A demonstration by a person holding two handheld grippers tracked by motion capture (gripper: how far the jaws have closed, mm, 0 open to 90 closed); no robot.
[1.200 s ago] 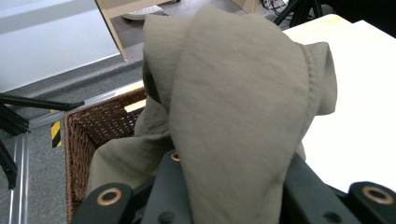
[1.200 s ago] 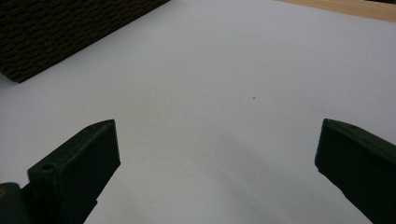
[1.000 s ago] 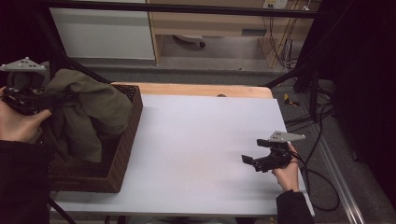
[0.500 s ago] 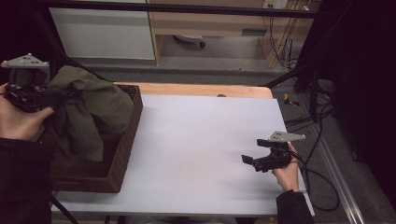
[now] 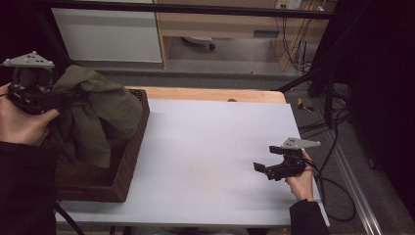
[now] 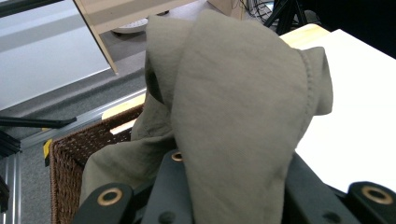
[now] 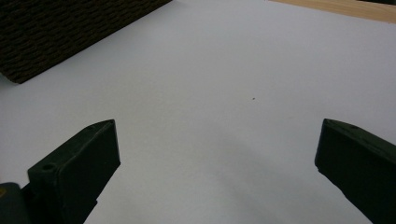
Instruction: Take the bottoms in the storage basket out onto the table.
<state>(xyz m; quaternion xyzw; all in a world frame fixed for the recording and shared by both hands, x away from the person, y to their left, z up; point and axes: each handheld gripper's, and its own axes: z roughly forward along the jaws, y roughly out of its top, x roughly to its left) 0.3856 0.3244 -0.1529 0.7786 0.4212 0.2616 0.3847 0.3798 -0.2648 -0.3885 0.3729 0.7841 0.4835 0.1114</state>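
Your left claw (image 5: 46, 100) is up at the left side of the high view, above the brown woven basket (image 5: 125, 166). It is pinching the green cloth (image 5: 95, 115). In the left claw's own view, the cloth (image 6: 243, 107) comes out from between the black jaws and folds over them, so the pads are hidden under it. The jaws are squeezed tight on the fabric.

The green cloth hangs down from that claw. Its top is bunched up near your left hand (image 5: 19, 125). Its lower part drops into the basket and rests against the inside wall. Part of it also drapes over the basket's far edge. In the left claw's view you can see the basket's woven rim (image 6: 65, 158) under the cloth, at the left.

The basket sits on the left end of the white desk (image 5: 205, 147). One side of it hangs a little past the desk edge.

Your right claw (image 5: 262, 169) is low over the desk, near the right front corner, well apart from the basket. It points toward the middle of the desk. Its jaws are spread wide with nothing between them. In its own view, bare white desk (image 7: 210, 93) lies between the two black jaws, and a corner of the basket (image 7: 60, 32) sits at the top left.
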